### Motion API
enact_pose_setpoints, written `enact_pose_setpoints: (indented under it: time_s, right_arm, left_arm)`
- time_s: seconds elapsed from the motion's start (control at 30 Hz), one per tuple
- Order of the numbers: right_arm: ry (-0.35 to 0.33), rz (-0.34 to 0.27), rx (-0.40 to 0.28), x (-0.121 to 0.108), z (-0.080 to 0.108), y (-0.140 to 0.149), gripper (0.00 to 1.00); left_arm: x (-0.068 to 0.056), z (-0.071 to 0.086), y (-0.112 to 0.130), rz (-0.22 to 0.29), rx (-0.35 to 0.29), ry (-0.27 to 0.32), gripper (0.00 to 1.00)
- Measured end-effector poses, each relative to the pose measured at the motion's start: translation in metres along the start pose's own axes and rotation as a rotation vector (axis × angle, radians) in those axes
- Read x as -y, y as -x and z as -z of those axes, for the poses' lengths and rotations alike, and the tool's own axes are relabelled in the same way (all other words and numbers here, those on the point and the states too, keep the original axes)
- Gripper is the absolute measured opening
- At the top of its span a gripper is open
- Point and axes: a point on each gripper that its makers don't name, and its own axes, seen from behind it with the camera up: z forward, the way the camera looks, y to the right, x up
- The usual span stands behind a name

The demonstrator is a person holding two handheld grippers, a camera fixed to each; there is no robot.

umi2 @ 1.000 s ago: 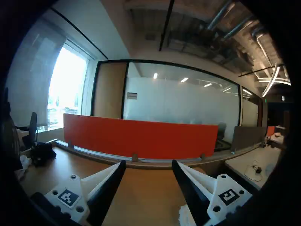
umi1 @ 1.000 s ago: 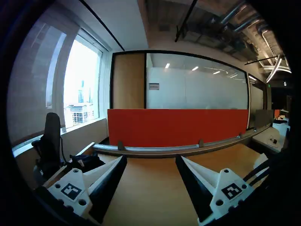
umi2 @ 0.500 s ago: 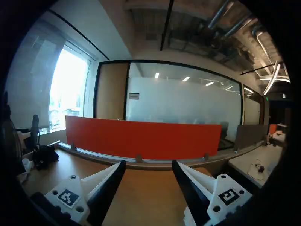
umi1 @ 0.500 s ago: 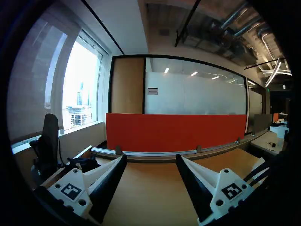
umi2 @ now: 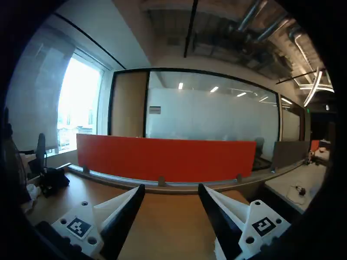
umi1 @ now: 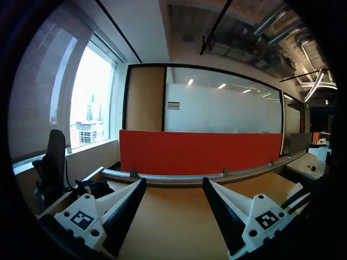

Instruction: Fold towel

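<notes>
Below right gripper [umi2: 170, 187], jaws apart, towel [umi2: 216, 253] edge

An open-plan office: long wooden worktop [umi1: 173, 221] behind an orange divider screen [umi1: 199, 152], frosted glass partition [umi1: 225, 110], desk chair [umi1: 54, 162], large window [umi1: 92, 104]

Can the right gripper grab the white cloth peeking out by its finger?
Probably yes: the right gripper is open, and nothing covers the white cloth low beside it; it would just need tipping down toward it.
</notes>
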Motion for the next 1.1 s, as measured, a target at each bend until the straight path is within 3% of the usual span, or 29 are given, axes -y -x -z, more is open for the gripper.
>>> enact_pose_setpoints:
  time_s: [0.3, 0.6, 1.1]
  right_arm:
    - [0.005, -0.008, -0.012, -0.001, 0.005, -0.011, 0.94]
    - [-0.001, -0.010, -0.008, 0.003, 0.003, -0.005, 0.94]
    - [-0.008, 0.016, 0.012, 0.020, -0.004, 0.006, 0.94]
  left_arm:
    - [-0.006, -0.004, -0.005, -0.012, -0.010, 0.016, 0.96]
    - [-0.011, -0.006, 0.007, -0.024, 0.001, 0.027, 0.96]
    - [-0.002, -0.011, 0.038, -0.026, -0.010, 0.004, 0.96]
